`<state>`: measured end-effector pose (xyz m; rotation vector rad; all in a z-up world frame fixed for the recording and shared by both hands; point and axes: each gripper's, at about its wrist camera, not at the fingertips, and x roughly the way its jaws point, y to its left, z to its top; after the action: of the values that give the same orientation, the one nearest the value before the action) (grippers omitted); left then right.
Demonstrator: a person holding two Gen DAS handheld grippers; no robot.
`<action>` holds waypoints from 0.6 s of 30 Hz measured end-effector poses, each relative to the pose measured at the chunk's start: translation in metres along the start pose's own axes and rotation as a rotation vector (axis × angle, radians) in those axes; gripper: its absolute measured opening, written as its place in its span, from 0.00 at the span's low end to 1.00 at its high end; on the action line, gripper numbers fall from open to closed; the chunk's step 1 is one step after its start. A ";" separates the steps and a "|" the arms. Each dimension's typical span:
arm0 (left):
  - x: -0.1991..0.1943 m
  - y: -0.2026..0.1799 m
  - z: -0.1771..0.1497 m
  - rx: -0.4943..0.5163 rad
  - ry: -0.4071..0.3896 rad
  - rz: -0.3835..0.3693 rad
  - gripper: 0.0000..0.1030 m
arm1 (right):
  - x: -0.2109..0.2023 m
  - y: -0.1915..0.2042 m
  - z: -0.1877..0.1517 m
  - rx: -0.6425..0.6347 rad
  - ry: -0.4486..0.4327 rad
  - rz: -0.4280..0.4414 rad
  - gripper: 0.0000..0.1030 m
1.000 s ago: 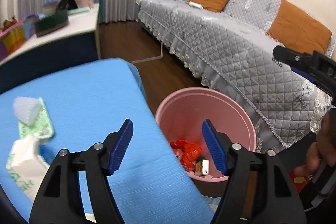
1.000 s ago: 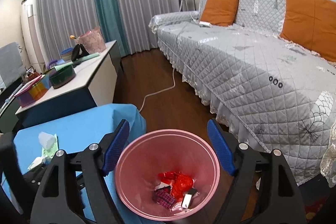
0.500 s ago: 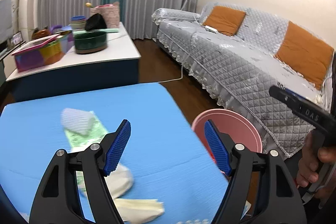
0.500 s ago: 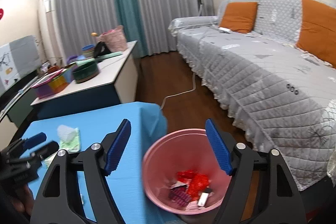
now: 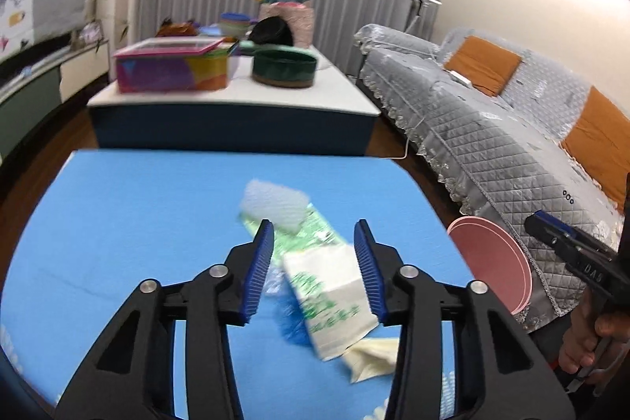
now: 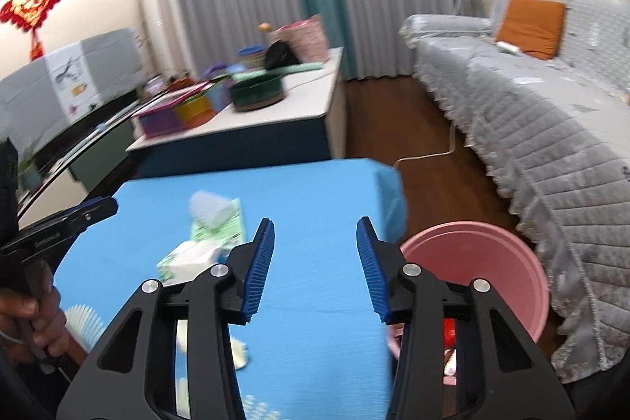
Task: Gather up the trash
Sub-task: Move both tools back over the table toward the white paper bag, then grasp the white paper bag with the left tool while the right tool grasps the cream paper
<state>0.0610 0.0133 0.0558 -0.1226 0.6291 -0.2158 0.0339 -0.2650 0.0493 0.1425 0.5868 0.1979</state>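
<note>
Both grippers have swung away from the pink bin (image 6: 476,274) toward the blue table (image 5: 130,223): the left gripper (image 5: 314,272) is closing with nothing pressed between its pads, hovering above a white tissue pack (image 5: 328,296) that a second ago lay off to its left. The right gripper (image 6: 315,268), also closing and empty, now has the bin at its right finger instead of centred. Beyond the tissue pack lies a green wrapper (image 5: 311,231) with a white foam piece (image 5: 273,203).
</note>
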 end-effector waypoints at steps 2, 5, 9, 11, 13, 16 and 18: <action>0.001 0.010 -0.007 -0.020 0.013 0.006 0.37 | 0.008 0.013 -0.005 -0.024 0.018 0.021 0.42; 0.002 0.025 -0.012 -0.040 0.026 0.002 0.30 | 0.021 0.032 -0.012 -0.058 0.050 0.050 0.42; 0.009 0.036 -0.020 -0.054 0.047 -0.014 0.24 | 0.031 0.053 -0.020 -0.122 0.089 0.111 0.42; 0.014 0.042 -0.023 -0.064 0.064 -0.034 0.24 | 0.035 0.062 -0.025 -0.167 0.109 0.142 0.42; 0.019 0.041 -0.027 -0.066 0.083 -0.048 0.23 | 0.039 0.070 -0.033 -0.210 0.130 0.167 0.42; 0.029 0.037 -0.032 -0.062 0.109 -0.074 0.23 | 0.043 0.080 -0.043 -0.249 0.165 0.198 0.43; 0.034 0.033 -0.035 -0.055 0.125 -0.095 0.23 | 0.044 0.088 -0.050 -0.292 0.185 0.214 0.43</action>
<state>0.0723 0.0354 0.0021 -0.1931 0.7549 -0.2998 0.0290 -0.1655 0.0010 -0.0974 0.7195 0.5056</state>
